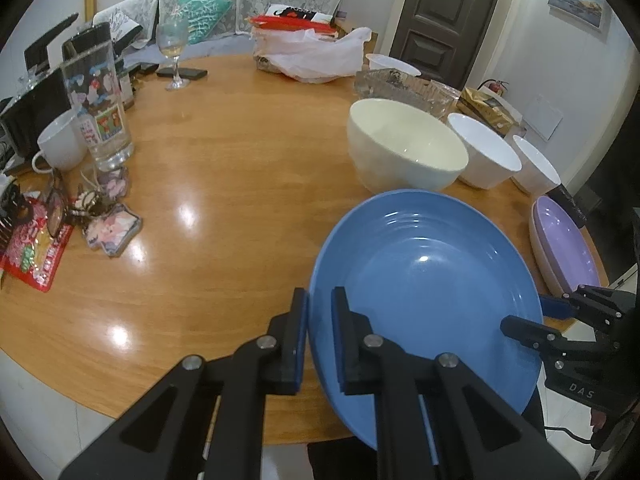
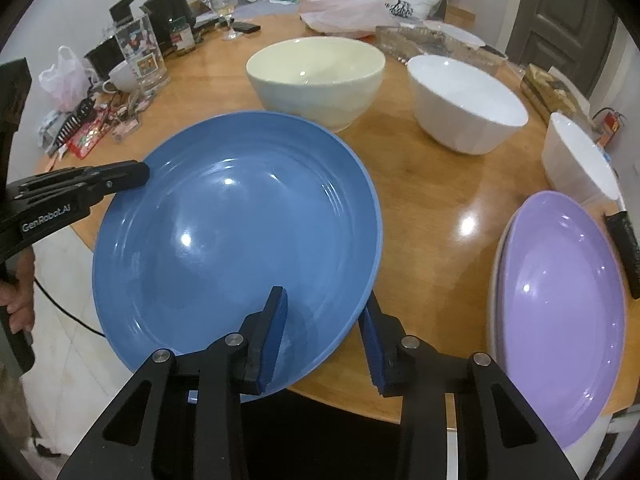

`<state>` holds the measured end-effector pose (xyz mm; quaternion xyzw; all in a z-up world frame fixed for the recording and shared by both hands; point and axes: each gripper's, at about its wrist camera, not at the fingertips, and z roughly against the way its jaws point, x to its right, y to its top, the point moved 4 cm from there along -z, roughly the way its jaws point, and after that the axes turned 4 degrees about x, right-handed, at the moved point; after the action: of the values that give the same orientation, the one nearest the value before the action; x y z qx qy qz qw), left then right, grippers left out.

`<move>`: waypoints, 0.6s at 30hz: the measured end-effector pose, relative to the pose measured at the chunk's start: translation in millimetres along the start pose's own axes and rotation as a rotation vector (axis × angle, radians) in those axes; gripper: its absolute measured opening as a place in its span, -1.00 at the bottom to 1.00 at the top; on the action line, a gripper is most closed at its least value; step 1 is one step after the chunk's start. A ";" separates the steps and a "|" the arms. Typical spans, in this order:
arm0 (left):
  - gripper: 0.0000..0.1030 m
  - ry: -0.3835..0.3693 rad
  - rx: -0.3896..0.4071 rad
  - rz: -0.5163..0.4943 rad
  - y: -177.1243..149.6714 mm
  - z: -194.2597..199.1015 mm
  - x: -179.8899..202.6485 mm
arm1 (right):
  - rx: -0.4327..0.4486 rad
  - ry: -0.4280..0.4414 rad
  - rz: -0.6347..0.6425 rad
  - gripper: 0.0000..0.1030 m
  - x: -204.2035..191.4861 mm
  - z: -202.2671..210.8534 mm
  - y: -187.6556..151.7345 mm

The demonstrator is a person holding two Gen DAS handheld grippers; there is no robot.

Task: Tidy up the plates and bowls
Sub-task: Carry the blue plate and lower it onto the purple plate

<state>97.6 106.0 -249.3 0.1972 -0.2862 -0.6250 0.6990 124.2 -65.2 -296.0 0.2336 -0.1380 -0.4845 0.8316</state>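
Note:
A blue plate (image 1: 424,280) (image 2: 236,236) is held over the near edge of the round wooden table (image 1: 224,184). My left gripper (image 1: 320,320) is shut on its left rim, one finger under and one on top. My right gripper (image 2: 324,332) straddles its right rim with a gap still showing between the pads; it also shows in the left wrist view (image 1: 532,320). A purple plate (image 2: 560,300) (image 1: 564,240) lies on a paler plate at the right. A cream bowl (image 2: 316,76) (image 1: 404,144) and two white bowls (image 2: 468,100) (image 2: 580,156) stand behind.
At the left stand a tall printed glass (image 1: 98,108), a white mug (image 1: 60,144), keychains (image 1: 108,220) and a red packet (image 1: 36,252). A wine glass (image 1: 174,52), a plastic bag (image 1: 316,56) and a clear glass dish (image 1: 404,88) sit at the back.

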 end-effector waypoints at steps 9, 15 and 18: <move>-0.82 0.015 0.020 -0.032 8.6 15.5 17.3 | 0.057 0.008 -0.028 -0.40 12.4 19.4 -0.5; -0.82 0.023 0.040 -0.066 15.1 27.6 39.5 | 0.109 0.017 -0.062 -0.40 29.3 38.2 -5.5; -0.82 0.025 0.050 -0.089 19.6 32.1 55.4 | 0.133 0.012 -0.081 -0.40 41.3 47.8 -8.2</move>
<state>94.8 56.7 -204.0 0.2352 -0.2838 -0.6456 0.6689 116.6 -116.8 -259.4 0.2966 -0.1555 -0.5061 0.7948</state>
